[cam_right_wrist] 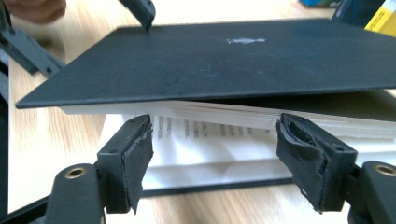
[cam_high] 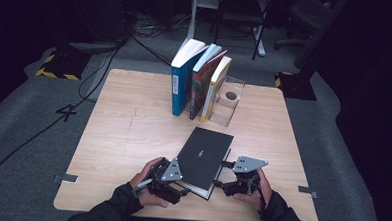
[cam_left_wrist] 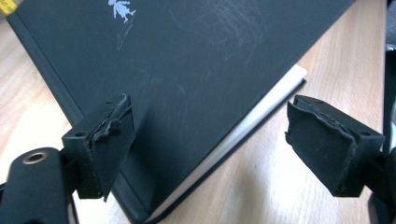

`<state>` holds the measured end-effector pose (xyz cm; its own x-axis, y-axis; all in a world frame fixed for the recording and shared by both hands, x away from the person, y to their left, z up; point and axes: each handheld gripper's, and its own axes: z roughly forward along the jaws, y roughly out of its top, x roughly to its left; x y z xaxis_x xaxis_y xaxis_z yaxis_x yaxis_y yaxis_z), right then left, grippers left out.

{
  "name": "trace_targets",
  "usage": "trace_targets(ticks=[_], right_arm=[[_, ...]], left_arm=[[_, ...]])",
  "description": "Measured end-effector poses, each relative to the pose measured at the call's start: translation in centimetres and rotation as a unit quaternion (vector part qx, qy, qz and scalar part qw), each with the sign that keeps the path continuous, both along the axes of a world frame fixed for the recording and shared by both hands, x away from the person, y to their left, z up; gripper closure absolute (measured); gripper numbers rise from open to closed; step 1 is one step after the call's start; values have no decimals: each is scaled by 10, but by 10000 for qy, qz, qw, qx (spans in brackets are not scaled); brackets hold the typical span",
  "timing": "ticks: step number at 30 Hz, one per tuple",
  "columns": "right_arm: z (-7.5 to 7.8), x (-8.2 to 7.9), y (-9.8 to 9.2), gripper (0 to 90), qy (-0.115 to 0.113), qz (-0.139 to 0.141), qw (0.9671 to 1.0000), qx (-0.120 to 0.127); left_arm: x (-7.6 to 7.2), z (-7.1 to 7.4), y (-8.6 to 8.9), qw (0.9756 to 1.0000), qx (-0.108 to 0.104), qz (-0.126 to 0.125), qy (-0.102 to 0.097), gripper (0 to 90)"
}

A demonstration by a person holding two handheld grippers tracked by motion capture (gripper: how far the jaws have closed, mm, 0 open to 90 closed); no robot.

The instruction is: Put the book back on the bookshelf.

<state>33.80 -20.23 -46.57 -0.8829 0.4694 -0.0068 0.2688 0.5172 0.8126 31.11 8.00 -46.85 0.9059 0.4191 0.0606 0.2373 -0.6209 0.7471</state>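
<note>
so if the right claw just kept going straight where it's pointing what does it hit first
Most likely the white page edges of the black book: the right claw faces its open side, jaws apart, with the lifted cover just above. How much gap remains is hard to judge.

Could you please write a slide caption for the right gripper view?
Open right hand-held gripper faces the page edges of a black hardcover book, cover partly lifted, on a light wooden table.

From my feed the black hardcover book (cam_left_wrist: pixel 196 70) has a matt, scuffed cover and white paper pages; the pale wood-grain bench (cam_high: pixel 128 132) looks smooth, and the clear plastic bookend (cam_high: pixel 230 103) glossy.
</note>
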Motion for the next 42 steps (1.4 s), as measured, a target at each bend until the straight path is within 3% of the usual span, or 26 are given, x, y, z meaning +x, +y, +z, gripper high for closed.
trace_targets(ticks=[5, 11, 14, 15, 16, 18, 19, 20, 21, 23, 27, 30, 36, 40, 42], right_arm=[[8, 3, 8, 277, -66, -107, 9999, 76], [18, 9, 23, 276, -223, -199, 9995, 128], [23, 13, 32, 275, -333, -220, 9991, 129], [24, 15, 34, 275, -347, -232, 9990, 130], [24, 15, 34, 275, -347, -232, 9990, 130], [25, 17, 37, 275, -368, -233, 9990, 138], [26, 19, 39, 275, -362, -245, 9989, 167], [27, 20, 41, 275, -353, -243, 9989, 165], [27, 20, 41, 275, -353, -243, 9989, 165], [27, 22, 40, 277, -309, -229, 9990, 224], [28, 24, 35, 304, -224, -248, 9989, 329], [31, 25, 27, 293, -206, -314, 9985, 409], [30, 27, 6, 281, -280, -390, 9986, 230], [25, 33, -10, 284, -316, -497, 9982, 124], [23, 35, -14, 287, -344, -547, 9979, 78]], left_arm=[[1, 1, -1, 9999, -3, 134, -78, 148], [6, 3, -6, 9984, 93, 433, -356, 132], [9, 2, -11, 9969, 96, 609, -485, 125], [11, 2, -14, 9951, 152, 773, -598, 131], [11, 2, -14, 9951, 152, 773, -598, 136], [13, 0, -16, 9928, 189, 937, -726, 145], [15, 1, -17, 9918, 250, 989, -775, 162], [16, 1, -18, 9907, 243, 1061, -818, 237], [17, 2, -17, 9894, 207, 1153, -861, 237], [21, 3, -14, 9906, 117, 1097, -807, 315], [18, 7, -11, 9888, 51, 1037, -1068, 399], [20, 10, -6, 9894, -110, 1030, -1013, 440], [25, 16, 8, 9882, -475, 1089, -969, 546], [29, 19, 18, 9891, -859, 978, -689, 566], [28, 20, 18, 9903, -901, 831, -649, 569]])
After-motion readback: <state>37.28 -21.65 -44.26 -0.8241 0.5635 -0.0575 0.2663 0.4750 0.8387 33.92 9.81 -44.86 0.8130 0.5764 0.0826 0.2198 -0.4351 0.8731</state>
